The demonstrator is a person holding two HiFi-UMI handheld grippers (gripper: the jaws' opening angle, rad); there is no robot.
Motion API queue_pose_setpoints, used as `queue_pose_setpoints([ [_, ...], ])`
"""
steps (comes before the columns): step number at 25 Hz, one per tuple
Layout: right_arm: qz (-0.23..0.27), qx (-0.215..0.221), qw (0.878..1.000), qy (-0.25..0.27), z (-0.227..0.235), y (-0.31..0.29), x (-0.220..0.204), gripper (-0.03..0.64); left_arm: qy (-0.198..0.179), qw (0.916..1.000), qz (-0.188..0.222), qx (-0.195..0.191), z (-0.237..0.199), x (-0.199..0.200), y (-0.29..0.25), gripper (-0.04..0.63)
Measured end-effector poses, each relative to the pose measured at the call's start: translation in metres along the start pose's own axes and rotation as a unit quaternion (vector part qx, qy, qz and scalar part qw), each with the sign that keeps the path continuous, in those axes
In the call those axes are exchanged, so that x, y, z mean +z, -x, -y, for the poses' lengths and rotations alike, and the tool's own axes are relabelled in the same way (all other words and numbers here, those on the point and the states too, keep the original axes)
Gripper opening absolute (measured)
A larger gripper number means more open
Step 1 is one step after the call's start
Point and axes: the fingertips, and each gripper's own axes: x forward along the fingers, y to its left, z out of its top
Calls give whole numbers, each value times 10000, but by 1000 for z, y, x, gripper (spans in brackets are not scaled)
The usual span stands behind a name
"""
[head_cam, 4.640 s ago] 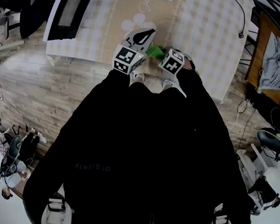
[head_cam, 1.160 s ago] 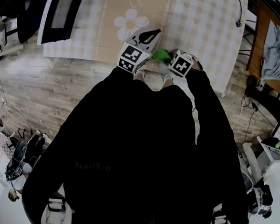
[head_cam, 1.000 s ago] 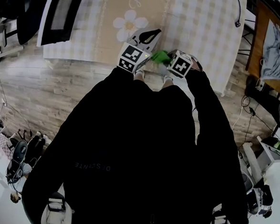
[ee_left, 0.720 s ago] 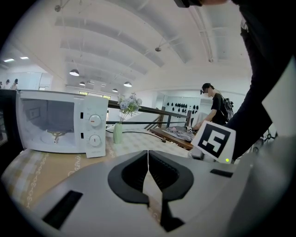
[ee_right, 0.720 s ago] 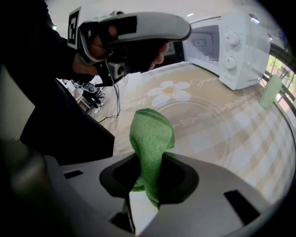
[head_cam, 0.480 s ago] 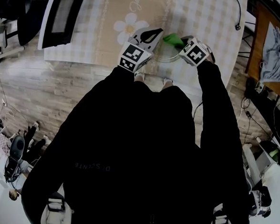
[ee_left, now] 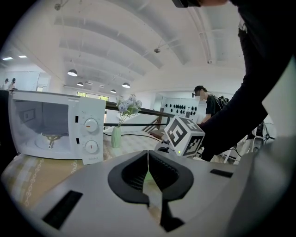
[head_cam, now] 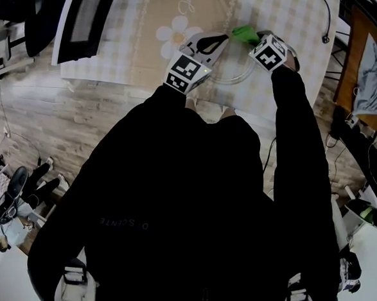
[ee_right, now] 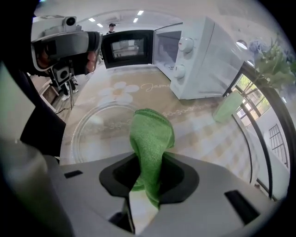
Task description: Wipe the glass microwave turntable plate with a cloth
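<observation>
The glass turntable plate [ee_right: 95,136] lies flat on the flower-print table mat, and its rim [head_cam: 240,78] shows between my two grippers in the head view. My right gripper [ee_right: 148,173] is shut on a green cloth [ee_right: 151,134], which hangs out of the jaws just above the plate's near-right part. In the head view that gripper [head_cam: 251,39] and the cloth [head_cam: 244,33] are at the plate's far edge. My left gripper [head_cam: 212,44] hovers at the plate's left side, pointing level. Its jaws [ee_left: 149,178] are shut, with only a pale sliver in the slit.
A white microwave [ee_right: 203,55] with its door open stands at the back of the table [head_cam: 295,12], also in the left gripper view [ee_left: 51,129]. A pale green vase [ee_right: 229,106] with flowers is beside it. The right gripper's marker cube [ee_left: 185,135] is close ahead of the left jaws.
My right gripper has carried the green cloth from the plate's near edge away from me to its far right edge. The left gripper has barely moved.
</observation>
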Motion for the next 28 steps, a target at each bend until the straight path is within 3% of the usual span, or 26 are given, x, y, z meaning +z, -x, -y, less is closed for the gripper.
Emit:
queue_pose_setpoints([
  [5,-241,77,9997,-7,-3,-15,-18,118,79,9999,-79,108,-5,-11,8,21],
  [9,-175,155,9993,-288,-9,-15,-24,117,140,9996,-152,167,-8,-20,15,21],
  [13,-212,332,9989,-251,-22,-15,-27,117,147,9996,-164,173,-8,-23,18,21],
  [28,-170,899,9950,-404,-108,-3,-45,116,60,9998,-201,-28,22,-25,22,21],
])
